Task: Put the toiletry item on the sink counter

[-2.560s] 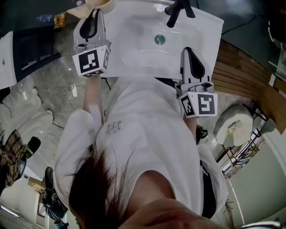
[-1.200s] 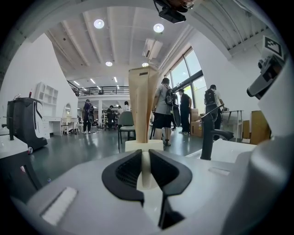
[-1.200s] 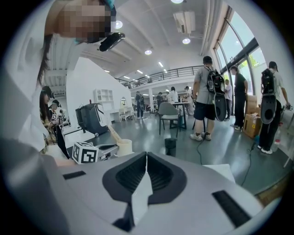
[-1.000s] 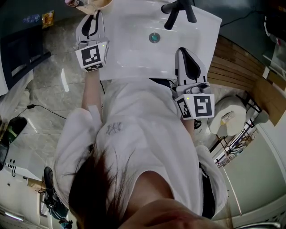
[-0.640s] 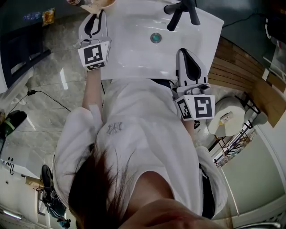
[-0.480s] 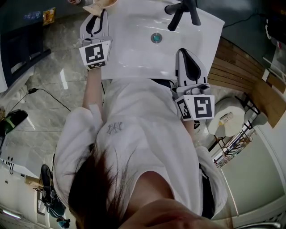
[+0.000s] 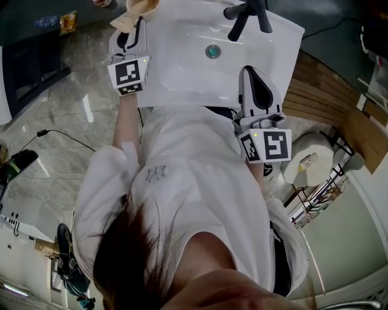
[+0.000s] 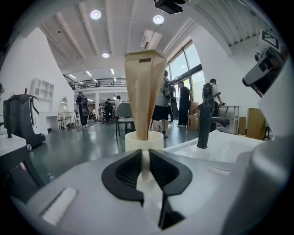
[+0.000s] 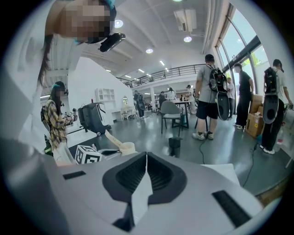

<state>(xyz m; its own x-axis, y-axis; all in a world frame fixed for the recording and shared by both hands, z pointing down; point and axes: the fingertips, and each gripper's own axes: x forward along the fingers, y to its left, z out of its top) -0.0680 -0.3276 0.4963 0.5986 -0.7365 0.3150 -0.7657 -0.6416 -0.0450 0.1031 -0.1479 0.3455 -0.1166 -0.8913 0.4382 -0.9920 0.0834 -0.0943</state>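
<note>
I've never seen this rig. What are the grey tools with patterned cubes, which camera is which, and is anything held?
There is no robot: a person holds a two-jaw gripper in each hand, and the marker cubes belong to those grippers. The head view looks steeply down from the person's head at a white sink with a black faucet. The other two pictures come from cameras riding on each gripper, looking along its jaws. The left gripper is closed on the cap end of a beige tube at the sink's far left corner; whether the tube touches the sink is unclear. The right gripper is shut and empty, by the sink's near edge.
</note>
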